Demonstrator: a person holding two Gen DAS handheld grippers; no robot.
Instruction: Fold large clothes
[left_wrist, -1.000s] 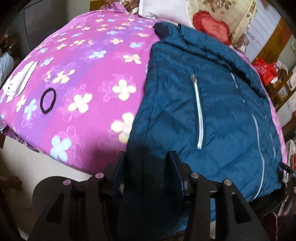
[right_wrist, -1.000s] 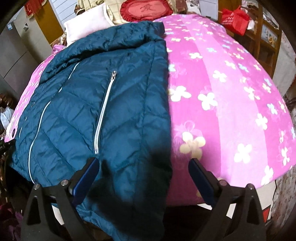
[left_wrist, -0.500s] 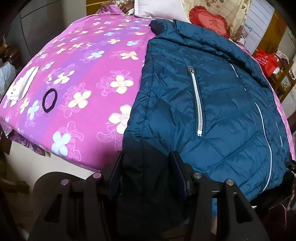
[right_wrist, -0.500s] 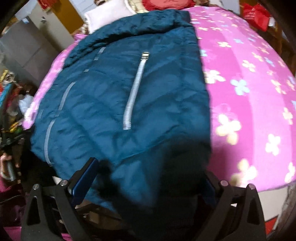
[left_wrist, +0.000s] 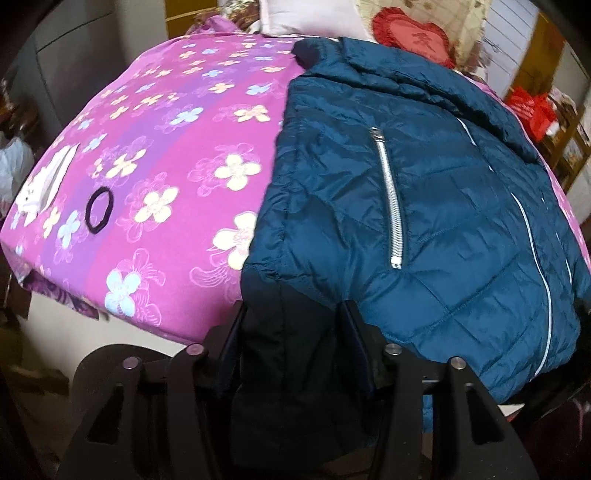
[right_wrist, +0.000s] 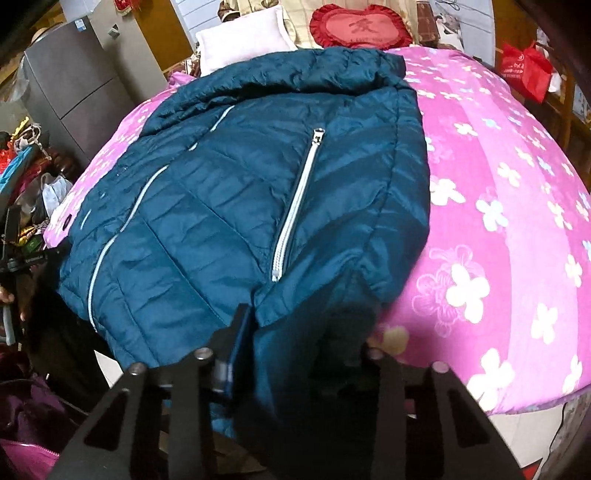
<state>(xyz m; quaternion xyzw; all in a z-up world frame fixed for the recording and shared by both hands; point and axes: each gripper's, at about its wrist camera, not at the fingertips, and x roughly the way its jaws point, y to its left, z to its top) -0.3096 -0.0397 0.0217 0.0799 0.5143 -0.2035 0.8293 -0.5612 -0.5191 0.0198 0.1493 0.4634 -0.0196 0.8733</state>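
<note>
At the bed's (left_wrist: 155, 192) near edge, both grippers' jaws are closing on the jacket's (left_wrist: 424, 206) hem, left gripper (left_wrist: 291, 339) and right gripper (right_wrist: 303, 343), beside open floral bedspread.

Pink floral bed (right_wrist: 517, 221), 2 pillows at its head (1 red (right_wrist: 360, 27)), grey cabinet (right_wrist: 74, 85).

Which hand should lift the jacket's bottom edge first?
Neither alone, probably. The left gripper and right gripper are both closing with the jacket's hem between their jaws, so lifting together looks best.

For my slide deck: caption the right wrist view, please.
Right gripper closing on the teal jacket hem at the floral bedspread edge.
</note>
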